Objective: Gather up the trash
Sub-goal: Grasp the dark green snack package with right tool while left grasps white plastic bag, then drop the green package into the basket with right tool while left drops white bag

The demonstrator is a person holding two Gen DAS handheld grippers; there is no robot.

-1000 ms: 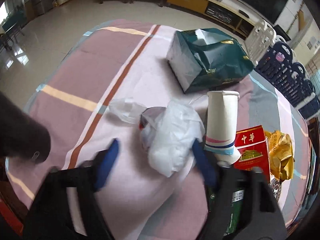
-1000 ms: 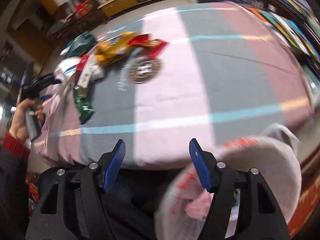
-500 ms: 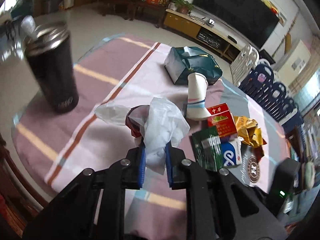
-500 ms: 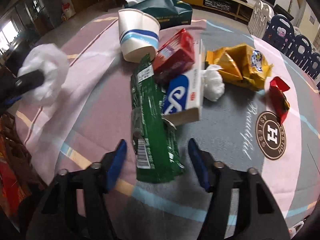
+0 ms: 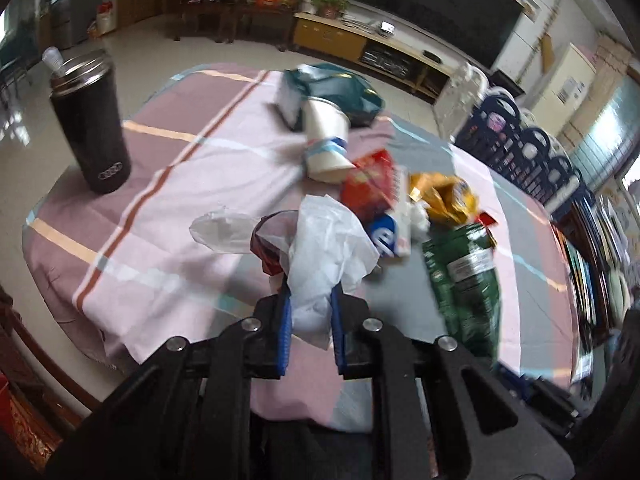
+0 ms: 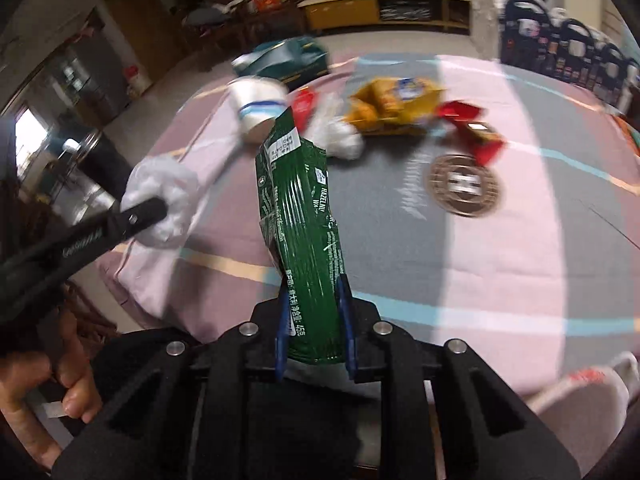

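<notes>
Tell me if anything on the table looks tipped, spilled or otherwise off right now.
The paper cup lies tipped on its side against the red packet; no liquid shows. The rest is loose litter. The left tongs pinch a white plastic bag; the right tongs grip a green wrapper.

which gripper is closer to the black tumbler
Left. The left gripper, shut on the white plastic bag, is on the tumbler's side of the table; the black tumbler stands off to its left. The right gripper, clamping the green wrapper, is farther over.
</notes>
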